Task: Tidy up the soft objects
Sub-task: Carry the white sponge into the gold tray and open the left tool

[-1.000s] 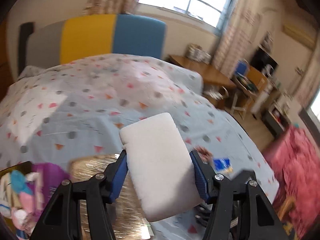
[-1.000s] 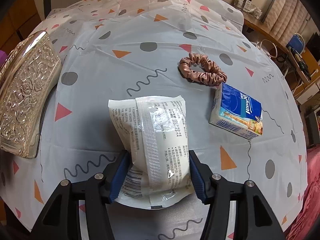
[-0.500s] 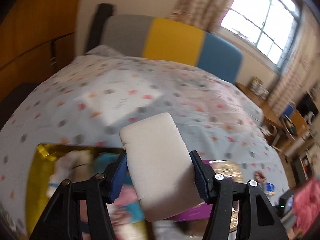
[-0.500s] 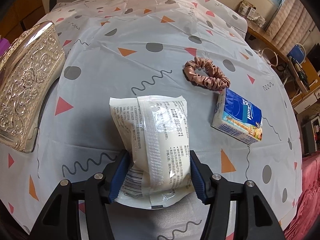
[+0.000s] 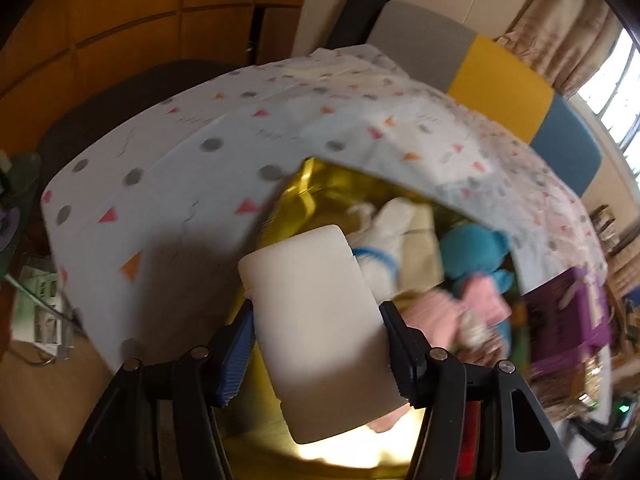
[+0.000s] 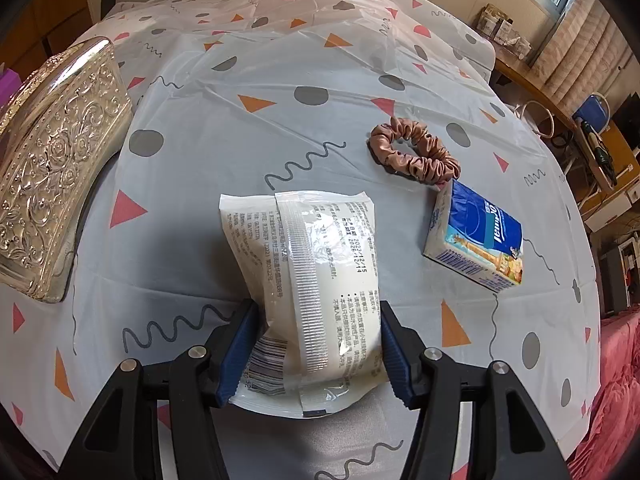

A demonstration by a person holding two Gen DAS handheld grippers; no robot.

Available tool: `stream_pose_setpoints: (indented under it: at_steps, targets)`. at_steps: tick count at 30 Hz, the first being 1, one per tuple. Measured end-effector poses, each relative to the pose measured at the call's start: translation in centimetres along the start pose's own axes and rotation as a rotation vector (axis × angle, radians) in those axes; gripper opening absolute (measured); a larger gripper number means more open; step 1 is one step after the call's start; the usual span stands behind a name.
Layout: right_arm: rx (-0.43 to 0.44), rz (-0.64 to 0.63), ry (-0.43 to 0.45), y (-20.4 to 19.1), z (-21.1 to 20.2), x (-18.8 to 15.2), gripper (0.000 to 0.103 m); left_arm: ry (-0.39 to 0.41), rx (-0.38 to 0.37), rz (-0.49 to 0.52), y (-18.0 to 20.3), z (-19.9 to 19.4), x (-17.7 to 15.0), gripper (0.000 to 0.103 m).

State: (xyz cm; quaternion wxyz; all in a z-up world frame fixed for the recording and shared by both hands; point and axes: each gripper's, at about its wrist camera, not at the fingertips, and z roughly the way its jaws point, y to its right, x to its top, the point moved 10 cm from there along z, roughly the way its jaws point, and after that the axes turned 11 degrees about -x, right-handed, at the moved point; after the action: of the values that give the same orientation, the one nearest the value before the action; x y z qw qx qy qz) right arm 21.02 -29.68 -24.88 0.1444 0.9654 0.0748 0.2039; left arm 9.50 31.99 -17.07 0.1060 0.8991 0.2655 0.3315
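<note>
My left gripper (image 5: 320, 350) is shut on a white sponge block (image 5: 316, 320) and holds it over the near end of a gold box (image 5: 308, 188) on the bed. Soft toys lie in that box: a white plush (image 5: 384, 236), a blue plush (image 5: 476, 248) and pink pieces (image 5: 480, 304). In the right wrist view my right gripper (image 6: 316, 348) is shut on a white plastic packet (image 6: 312, 280) just above the patterned sheet (image 6: 280, 80). A pink scrunchie (image 6: 414, 154) and a blue tissue pack (image 6: 476, 240) lie to its right.
An embossed silver tin (image 6: 52, 168) lies on the sheet at the left in the right wrist view. A purple box (image 5: 568, 320) stands right of the gold box. The bed's left edge drops to a wooden floor with papers (image 5: 40, 308). The headboard (image 5: 500, 72) is behind.
The left gripper has swung left and down with the sponge, from facing the bed and window to hanging over the gold box of toys. The right gripper and its packet have stayed put.
</note>
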Motion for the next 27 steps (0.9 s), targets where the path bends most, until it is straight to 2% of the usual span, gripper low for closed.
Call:
stream_pose_setpoints:
  at_steps: [3, 5, 7, 9, 13, 18, 22, 27]
  targets:
    - [-0.005, -0.003, 0.002, 0.0, 0.0, 0.0, 0.059, -0.019, 0.001, -0.019, -0.9, 0.4, -1.2, 0.062]
    - [-0.003, -0.001, 0.0, 0.0, 0.0, 0.0, 0.059, -0.018, 0.02, 0.014, -0.6, 0.9, -1.5, 0.063]
    - [-0.006, -0.002, 0.001, 0.0, 0.0, 0.0, 0.059, -0.029, 0.002, 0.019, -0.2, 1.5, -1.7, 0.065]
    - [-0.007, 0.0, 0.0, 0.0, 0.0, 0.0, 0.059, -0.051, -0.024, 0.016, 0.4, 2.4, -1.8, 0.069]
    - [-0.006, 0.003, -0.001, 0.1, 0.0, 0.0, 0.059, -0.067, 0.003, -0.004, 0.1, 3.6, -2.0, 0.075]
    - [-0.006, 0.006, 0.0, 0.0, 0.1, 0.0, 0.059, -0.056, 0.005, 0.015, 0.0, 3.3, -2.2, 0.082]
    - [-0.007, 0.007, 0.002, 0.1, 0.1, 0.0, 0.059, -0.04, 0.017, 0.026, 0.1, 3.0, -1.8, 0.084]
    - [-0.006, 0.007, 0.001, 0.0, 0.0, 0.0, 0.059, 0.044, 0.054, 0.074, 0.9, 0.5, -1.0, 0.085]
